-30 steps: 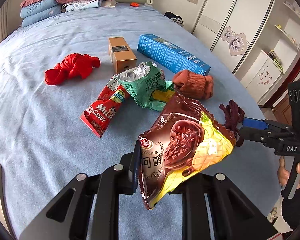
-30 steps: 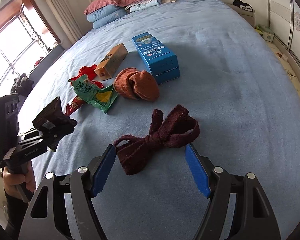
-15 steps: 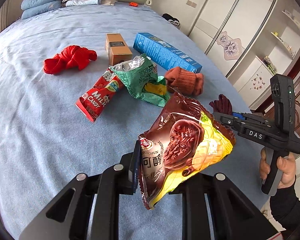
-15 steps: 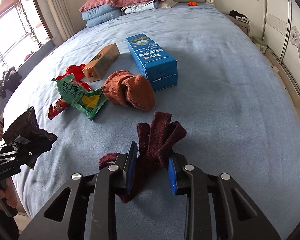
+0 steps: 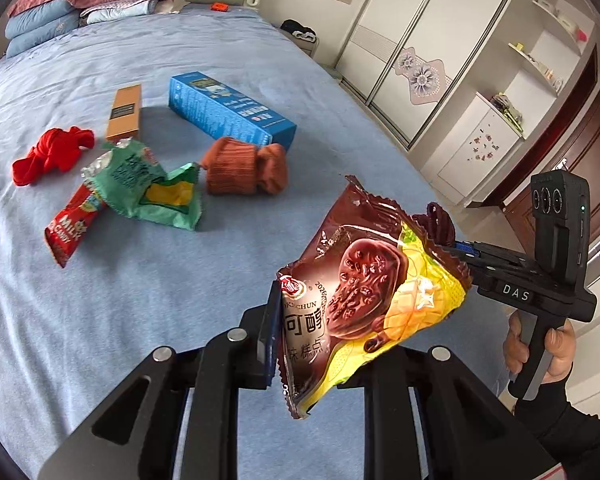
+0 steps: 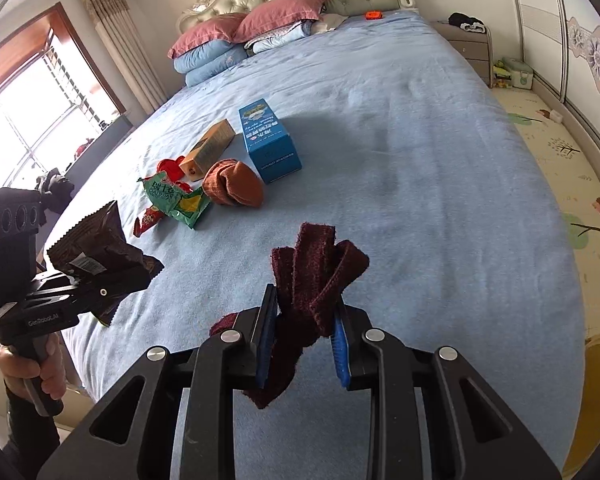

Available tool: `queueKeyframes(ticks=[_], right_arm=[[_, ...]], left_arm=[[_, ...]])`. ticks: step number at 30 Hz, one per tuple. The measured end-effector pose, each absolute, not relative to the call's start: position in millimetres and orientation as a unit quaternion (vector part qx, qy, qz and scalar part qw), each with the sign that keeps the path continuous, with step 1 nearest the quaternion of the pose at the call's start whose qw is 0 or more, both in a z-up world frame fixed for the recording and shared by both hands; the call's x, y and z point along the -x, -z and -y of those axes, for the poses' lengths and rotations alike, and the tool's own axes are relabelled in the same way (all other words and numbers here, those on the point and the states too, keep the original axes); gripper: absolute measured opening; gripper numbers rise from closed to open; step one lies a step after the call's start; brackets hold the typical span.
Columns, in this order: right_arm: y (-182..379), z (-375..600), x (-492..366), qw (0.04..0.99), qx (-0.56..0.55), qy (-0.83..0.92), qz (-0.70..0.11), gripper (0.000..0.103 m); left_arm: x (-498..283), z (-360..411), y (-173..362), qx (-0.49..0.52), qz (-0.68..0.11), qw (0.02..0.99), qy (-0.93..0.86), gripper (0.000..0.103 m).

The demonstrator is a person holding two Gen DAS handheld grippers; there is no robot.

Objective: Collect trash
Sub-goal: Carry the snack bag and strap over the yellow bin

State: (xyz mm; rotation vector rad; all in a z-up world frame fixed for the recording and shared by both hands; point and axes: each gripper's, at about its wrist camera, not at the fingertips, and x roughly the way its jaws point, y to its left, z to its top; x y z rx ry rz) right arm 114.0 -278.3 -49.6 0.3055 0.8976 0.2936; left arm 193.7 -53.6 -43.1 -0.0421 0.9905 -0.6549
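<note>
My left gripper (image 5: 316, 344) is shut on a brown and yellow snack wrapper (image 5: 364, 292) and holds it above the bed's near edge; it also shows in the right wrist view (image 6: 96, 248). My right gripper (image 6: 304, 340) is shut on a dark maroon knotted cloth (image 6: 312, 284), lifted off the bed. On the blue bed (image 6: 420, 160) lie a green wrapper (image 5: 148, 184), a red milk candy wrapper (image 5: 72, 224), a blue box (image 5: 228, 112) and a small brown box (image 5: 124, 112).
An orange-brown rolled sock (image 5: 244, 168) and a red knotted cloth (image 5: 48, 156) lie among the trash. Pillows (image 6: 244, 36) are stacked at the headboard. Wardrobes (image 5: 440, 52) stand to the right of the bed, with a patterned floor mat (image 6: 572, 184) beside it.
My right gripper closed on the maroon cloth and lifted it off the bed. My left gripper kept hold of the snack wrapper and shifted its view to the right.
</note>
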Motion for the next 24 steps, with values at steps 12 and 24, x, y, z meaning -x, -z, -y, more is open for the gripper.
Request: queueKeyframes(ticks=[12, 24], right_arm=[[40.2, 422.2, -34.6, 0.901, -0.196, -0.055, -0.382, 0.025], [62.9, 581.8, 74.7, 0.892, -0.25, 0.108, -0.36, 0.025]], left_arm=[[-178.1, 203.6, 39.3, -0.021, -0.474, 0.79, 0.389, 0.019], [-135.6, 415.0, 65.6, -0.094, -0.493, 0.699, 0.509, 0.019]])
